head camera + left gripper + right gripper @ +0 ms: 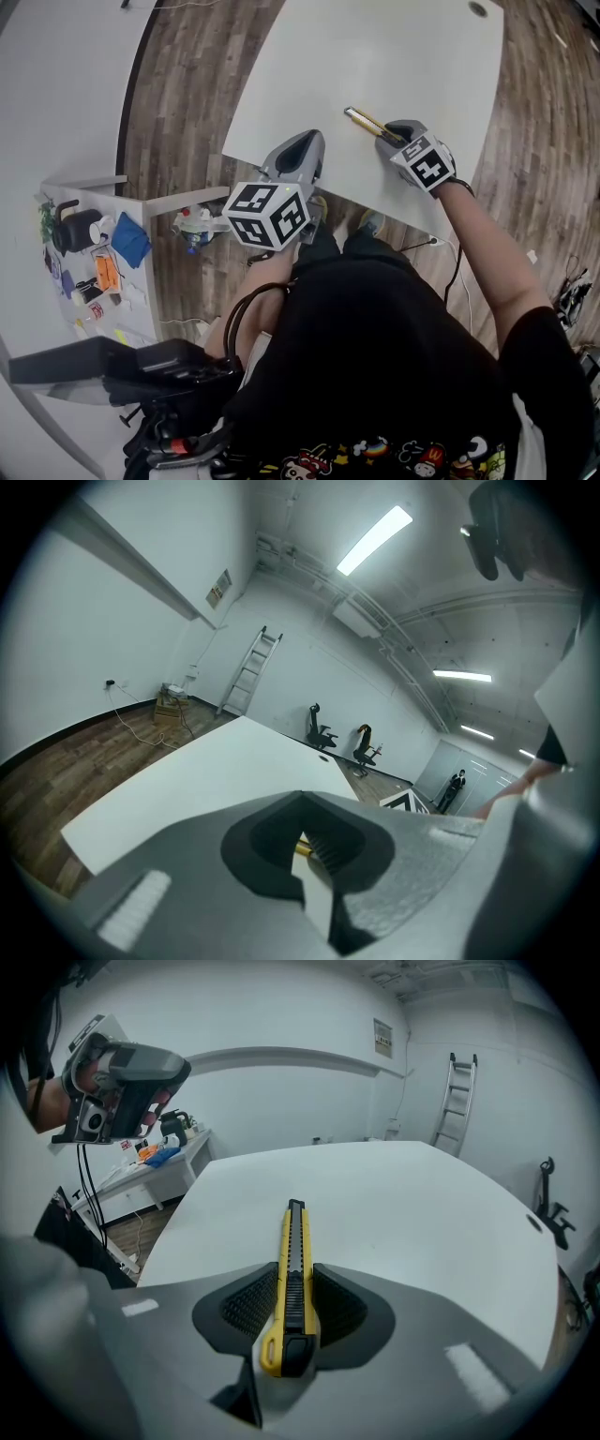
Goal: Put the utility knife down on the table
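Large white table top (375, 56) stood on brown wood-plank floor (187, 94), plain white walls (94, 639), aluminium ladder (248, 672) leaned against far wall, two black office chairs (322, 733) nearby, ceiling strip lights (373, 540) were lit, cluttered white side desk (141, 281) noted.

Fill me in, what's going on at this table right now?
A person holds a two-jaw gripper in each hand over a white table. The right gripper is clamped on a slim yellow-and-black utility knife, which points out across the tabletop; whether it touches the surface is unclear. The left gripper, jaws together and empty, hovers by the table's near edge.
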